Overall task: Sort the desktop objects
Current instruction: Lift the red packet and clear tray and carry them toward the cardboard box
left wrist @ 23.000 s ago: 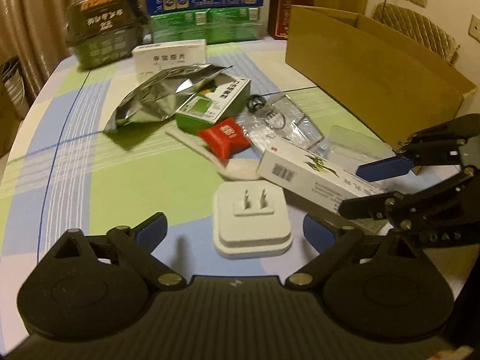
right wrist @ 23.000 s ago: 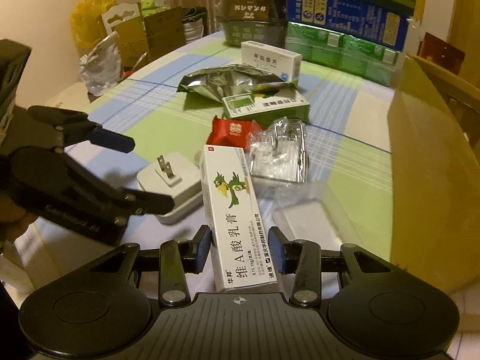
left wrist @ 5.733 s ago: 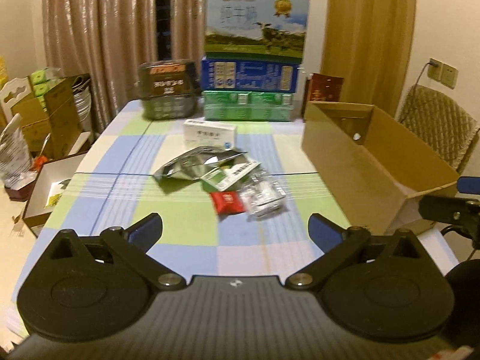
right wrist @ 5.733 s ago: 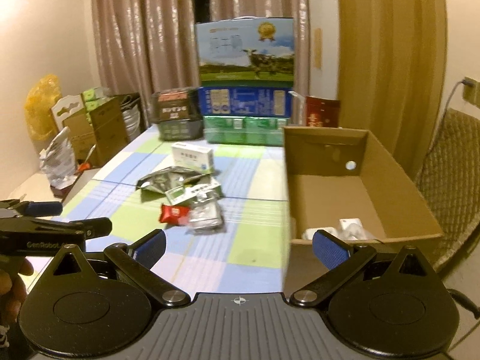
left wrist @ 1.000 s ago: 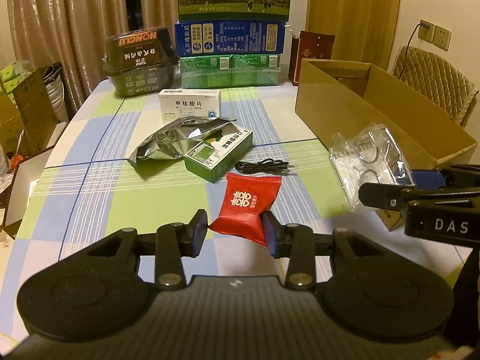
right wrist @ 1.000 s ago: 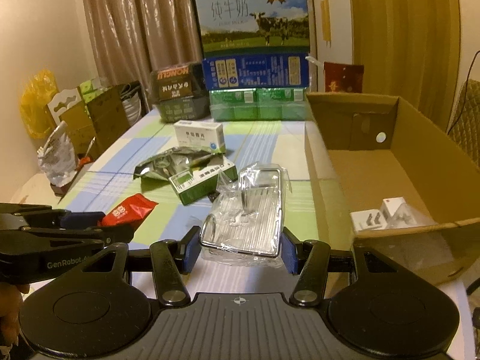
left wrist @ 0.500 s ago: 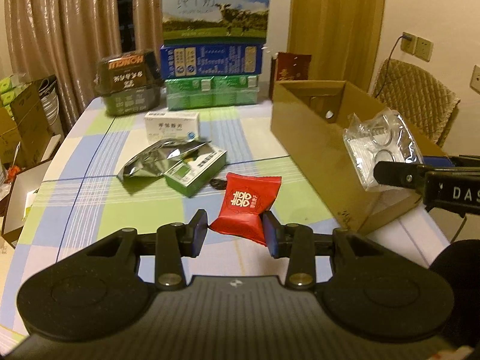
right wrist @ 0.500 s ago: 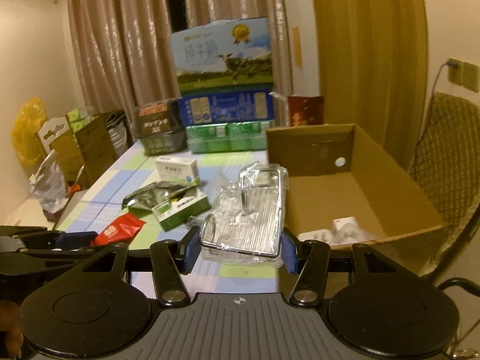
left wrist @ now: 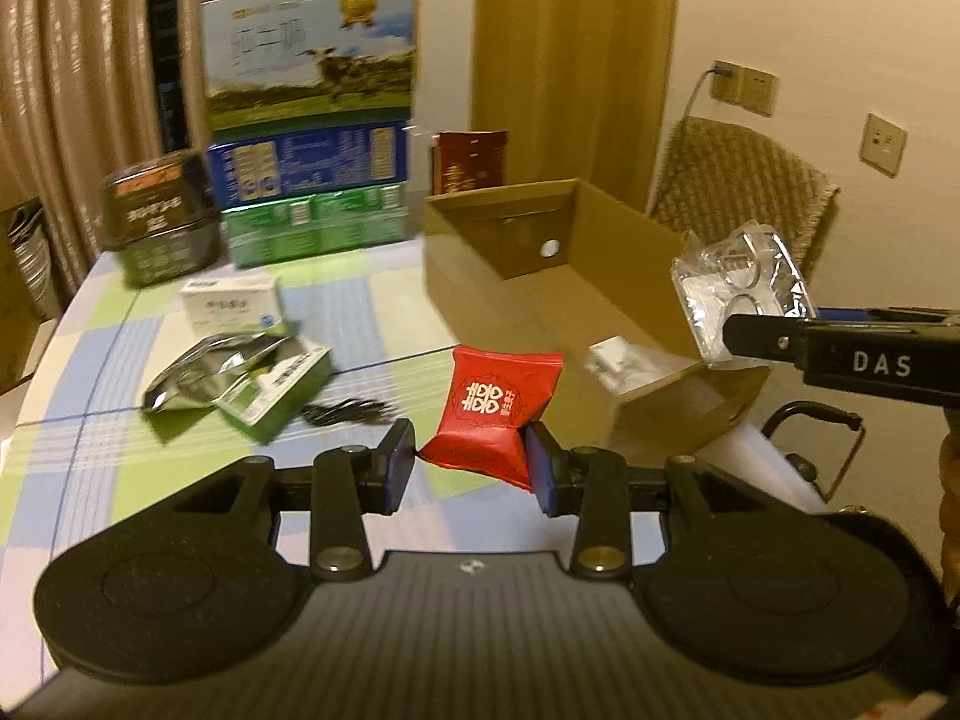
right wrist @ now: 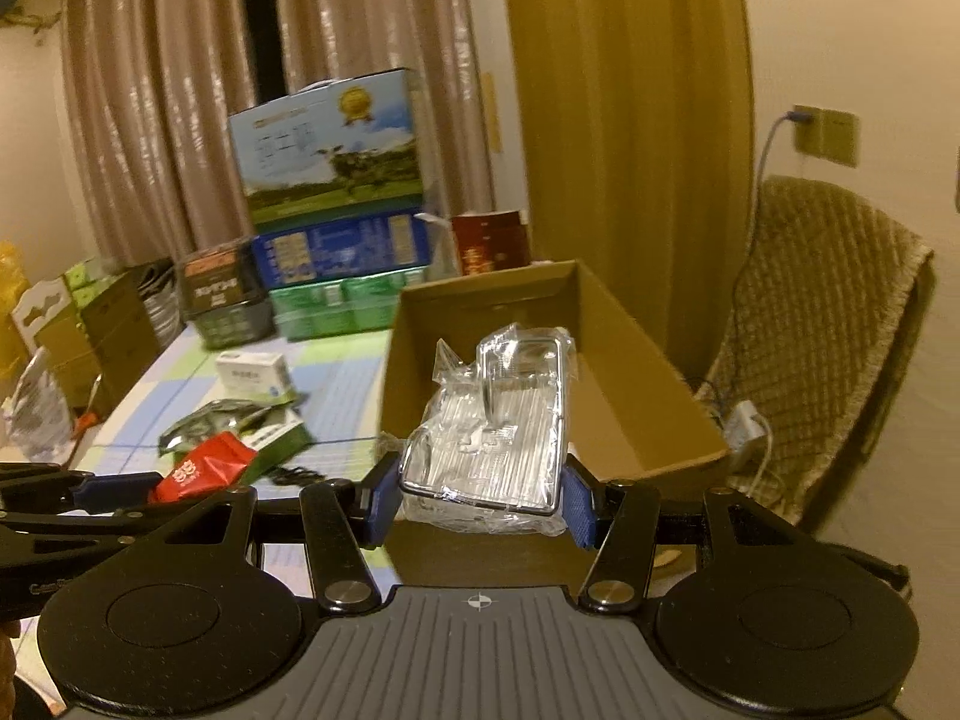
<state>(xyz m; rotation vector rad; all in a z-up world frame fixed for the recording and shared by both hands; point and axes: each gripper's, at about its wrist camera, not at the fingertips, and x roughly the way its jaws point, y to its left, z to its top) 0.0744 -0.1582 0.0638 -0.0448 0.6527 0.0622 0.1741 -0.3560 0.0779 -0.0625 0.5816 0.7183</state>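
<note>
My left gripper (left wrist: 471,468) is shut on a red candy packet (left wrist: 495,408) and holds it in the air in front of the open cardboard box (left wrist: 606,228). My right gripper (right wrist: 483,495) is shut on a clear plastic-wrapped metal item (right wrist: 492,438), raised over the near end of the box (right wrist: 414,306). The wrapped item also shows at the right of the left wrist view (left wrist: 741,294). The red packet shows at the left of the right wrist view (right wrist: 201,471). A white charger (left wrist: 615,357) lies inside the box.
On the checked tablecloth (left wrist: 96,372) lie a silver foil pouch (left wrist: 210,369), a green box (left wrist: 276,393), a black cable (left wrist: 348,411) and a white medicine box (left wrist: 231,303). Stacked milk cartons (left wrist: 309,138) stand at the back. A woven chair (right wrist: 822,330) is to the right.
Both grippers have risen and swung right toward the cardboard box, carrying the red packet and the wrapped item. The box interior now sits behind both held things.
</note>
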